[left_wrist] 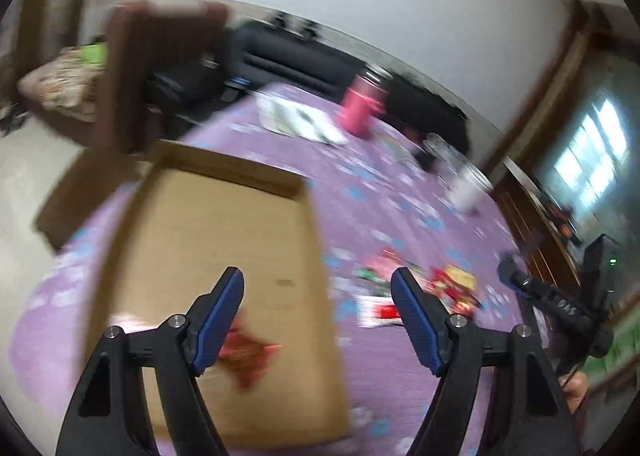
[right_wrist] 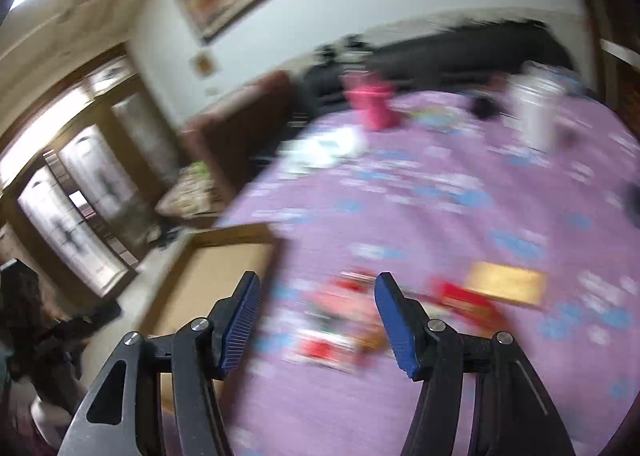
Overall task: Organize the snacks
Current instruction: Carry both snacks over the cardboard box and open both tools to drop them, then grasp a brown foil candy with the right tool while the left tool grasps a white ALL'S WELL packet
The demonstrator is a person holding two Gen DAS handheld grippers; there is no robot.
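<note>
We are holding both the left gripper (left_wrist: pixel 318 288) and right gripper (right_wrist: pixel 316 292) spread wide and empty above the snacks (right_wrist: pixel 344 320), judging these packets light, crinkly and slippery, best pinched by an edge.

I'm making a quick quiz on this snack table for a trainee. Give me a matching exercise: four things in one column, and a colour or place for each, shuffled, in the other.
Things:
1. cardboard box
2. bottle
3. tablecloth
4. red snack packet

Descriptions:
A. pink, standing at the far side
B. lying inside the box
C. purple with blue and white pattern
D. brown, open, at the table's left edge

Pairs: 1-D, 2-A, 3-C, 4-B
</note>
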